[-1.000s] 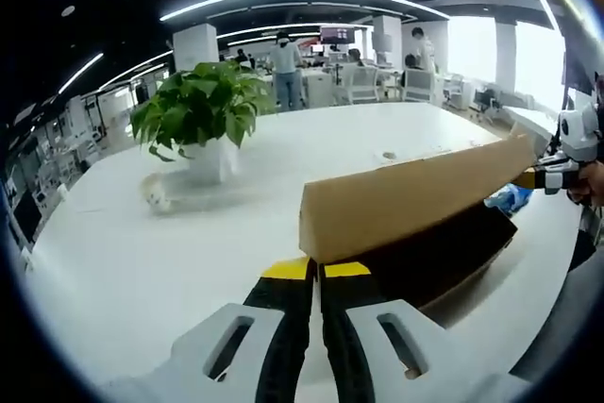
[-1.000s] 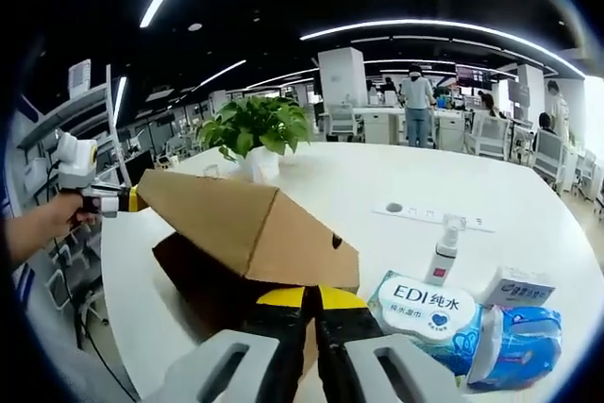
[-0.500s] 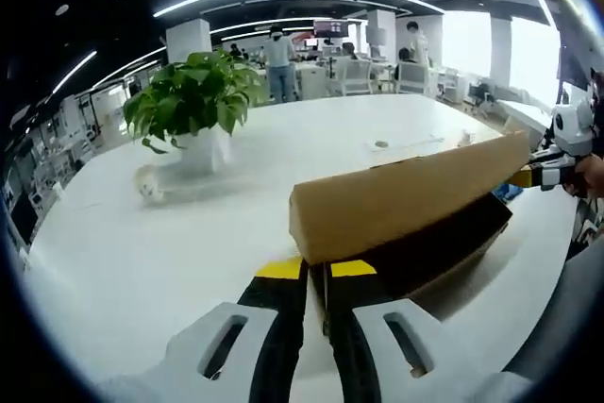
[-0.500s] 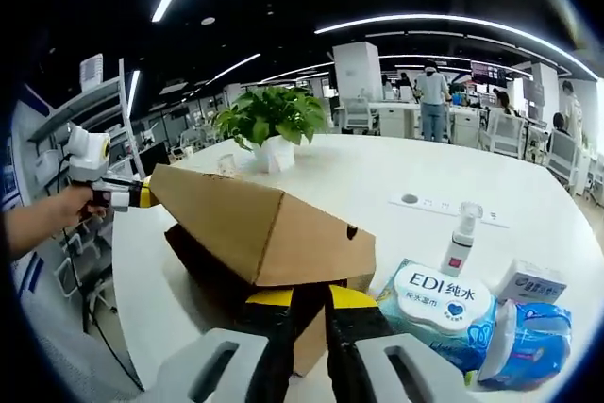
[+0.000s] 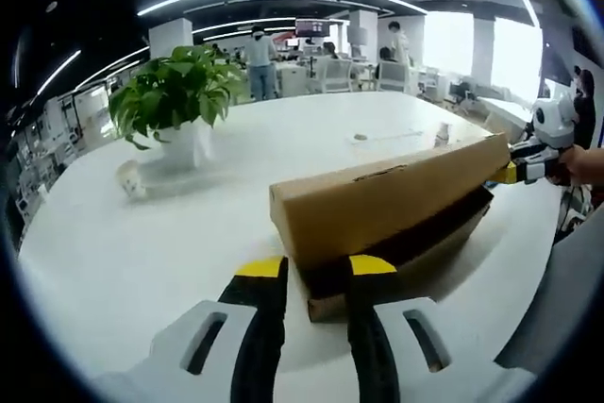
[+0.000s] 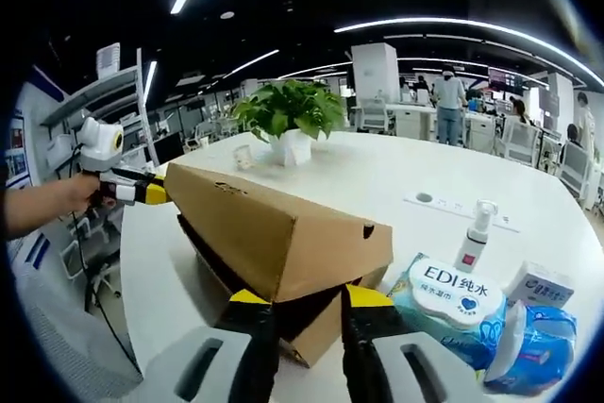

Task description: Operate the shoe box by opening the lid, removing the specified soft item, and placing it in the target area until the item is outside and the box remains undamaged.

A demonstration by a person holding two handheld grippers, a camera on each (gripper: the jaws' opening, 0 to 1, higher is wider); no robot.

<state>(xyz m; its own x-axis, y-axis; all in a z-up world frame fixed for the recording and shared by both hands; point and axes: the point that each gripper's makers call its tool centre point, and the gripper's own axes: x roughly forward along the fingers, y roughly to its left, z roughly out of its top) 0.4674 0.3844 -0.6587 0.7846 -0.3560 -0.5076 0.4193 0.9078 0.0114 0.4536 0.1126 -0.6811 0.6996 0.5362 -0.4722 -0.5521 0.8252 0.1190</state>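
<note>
Brown cardboard is what the shoe box [image 5: 396,233] is made of, and it is sitting on the white table [image 5: 142,252] with its lid [image 5: 387,197] raised a little above the dark inside. The left gripper [image 5: 314,276] is standing at one end of the box, its yellow-tipped jaws a narrow gap apart with the lower corner of the lid between them; I cannot tell if they are really pinching it. The right gripper [image 6: 300,307] is standing the same way at the other end, its jaws on both sides of the box corner. What is lying inside the box is hidden in shadow. Just beside the box a pack of wet wipes [image 6: 455,297] is lying, with a spray bottle [image 6: 475,233] near it. Further away a potted plant [image 5: 168,106] is standing on the table.
</note>
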